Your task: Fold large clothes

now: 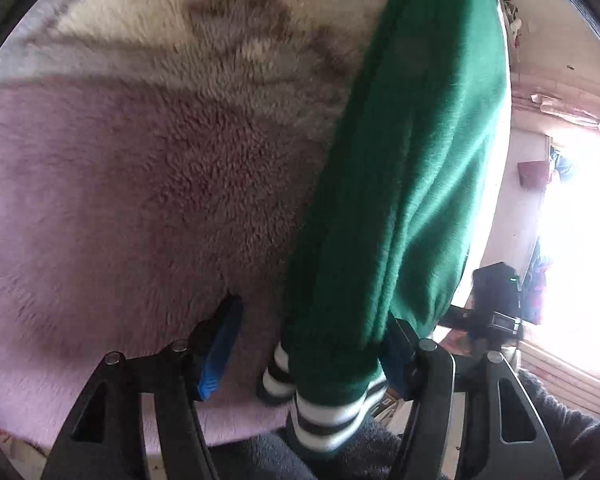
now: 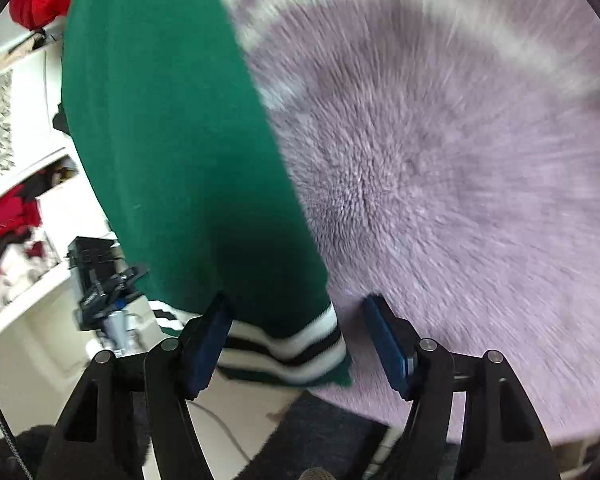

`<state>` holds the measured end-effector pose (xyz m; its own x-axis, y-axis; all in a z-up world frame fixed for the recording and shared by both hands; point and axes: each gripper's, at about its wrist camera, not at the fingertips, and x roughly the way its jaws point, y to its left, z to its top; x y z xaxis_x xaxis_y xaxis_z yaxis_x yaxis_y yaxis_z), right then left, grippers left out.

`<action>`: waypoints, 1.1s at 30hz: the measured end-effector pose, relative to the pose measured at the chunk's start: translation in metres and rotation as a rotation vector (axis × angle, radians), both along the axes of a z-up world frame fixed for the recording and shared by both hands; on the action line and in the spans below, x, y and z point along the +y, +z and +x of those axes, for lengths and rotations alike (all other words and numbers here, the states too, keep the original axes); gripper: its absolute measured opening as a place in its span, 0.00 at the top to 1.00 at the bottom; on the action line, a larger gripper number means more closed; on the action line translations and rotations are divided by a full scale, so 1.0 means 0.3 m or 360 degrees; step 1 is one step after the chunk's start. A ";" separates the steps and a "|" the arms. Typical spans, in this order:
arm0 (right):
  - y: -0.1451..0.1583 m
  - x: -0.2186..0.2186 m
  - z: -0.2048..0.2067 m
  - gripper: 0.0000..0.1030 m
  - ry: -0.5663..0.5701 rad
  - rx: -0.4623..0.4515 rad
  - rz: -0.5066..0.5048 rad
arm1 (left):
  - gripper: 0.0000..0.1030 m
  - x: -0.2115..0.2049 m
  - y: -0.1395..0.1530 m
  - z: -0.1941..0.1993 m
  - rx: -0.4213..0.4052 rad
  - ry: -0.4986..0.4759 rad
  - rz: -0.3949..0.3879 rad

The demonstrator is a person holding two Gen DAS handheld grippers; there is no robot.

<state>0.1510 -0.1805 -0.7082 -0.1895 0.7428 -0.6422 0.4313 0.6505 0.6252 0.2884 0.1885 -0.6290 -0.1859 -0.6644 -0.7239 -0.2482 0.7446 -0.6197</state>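
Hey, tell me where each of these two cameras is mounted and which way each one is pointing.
Left wrist view: sits on the left gripper, looking forward and down along its open blue-padded fingers at the pink fleece blanket and a green sleeve with a striped cuff; the other gripper shows at right.
Right wrist view: sits on the right gripper, looking forward and down past its open fingers at the same blanket, sleeve and cuff; motion-blurred.
Shared: green garment, blanket, and each other's gripper.
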 end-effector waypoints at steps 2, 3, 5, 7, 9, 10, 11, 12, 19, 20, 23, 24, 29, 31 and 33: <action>-0.037 0.015 0.008 0.16 -0.0071 -0.0027 0.0101 | 0.29 -0.029 -0.014 0.010 -0.0035 -0.0007 -0.0044; -0.036 0.034 0.016 0.15 -0.0097 -0.0032 0.0142 | 0.21 -0.018 -0.012 -0.007 -0.0051 -0.0014 -0.0069; -0.035 0.033 0.062 0.15 -0.0091 -0.0062 0.0191 | 0.10 -0.064 -0.005 -0.008 -0.0093 -0.0029 -0.0110; -0.037 0.069 0.079 0.15 -0.0086 -0.0095 0.0293 | 0.09 -0.092 -0.006 -0.006 -0.0114 -0.0012 -0.0118; -0.026 0.127 0.074 0.15 -0.0083 -0.0102 0.0325 | 0.09 -0.103 0.010 -0.023 -0.0123 0.0020 -0.0115; -0.030 0.161 0.093 0.15 -0.0051 -0.0116 0.0317 | 0.09 -0.113 0.026 -0.023 -0.0149 0.0051 -0.0153; -0.008 0.151 0.056 0.15 -0.0050 -0.0120 0.0312 | 0.09 -0.125 0.047 -0.027 -0.0180 0.0086 -0.0201; 0.003 0.154 0.065 0.17 -0.0067 -0.0113 0.0308 | 0.10 -0.151 0.070 -0.039 -0.0199 0.0104 -0.0223; 0.117 0.139 0.062 0.75 -0.0193 -0.0168 0.0309 | 0.85 -0.141 0.160 -0.075 -0.0251 0.0144 -0.0076; 0.124 0.153 0.061 0.76 -0.0199 -0.0179 0.0321 | 0.85 -0.122 0.176 -0.081 -0.0245 0.0180 -0.0089; 0.214 0.177 0.061 0.78 -0.0182 -0.0235 0.0357 | 0.87 -0.106 0.237 -0.111 -0.0280 0.0218 -0.0108; 0.244 0.180 0.062 0.79 -0.0194 -0.0242 0.0383 | 0.88 -0.107 0.272 -0.110 -0.0303 0.0217 -0.0101; 0.425 0.165 0.015 0.80 -0.0191 -0.0288 0.0393 | 0.88 -0.144 0.427 -0.143 -0.0363 0.0204 -0.0055; 0.492 0.136 -0.041 0.80 -0.0213 -0.0233 0.0419 | 0.88 -0.155 0.483 -0.174 -0.0323 0.0246 -0.0058; 0.556 0.131 -0.068 0.80 -0.0262 -0.0184 0.0426 | 0.88 -0.122 0.517 -0.157 -0.0309 0.0252 -0.0047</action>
<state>0.1305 -0.1412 -0.5415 0.0100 0.9026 -0.4304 0.4330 0.3841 0.8154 0.2414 0.1519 -0.4738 0.0628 -0.6954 -0.7159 -0.2343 0.6870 -0.6879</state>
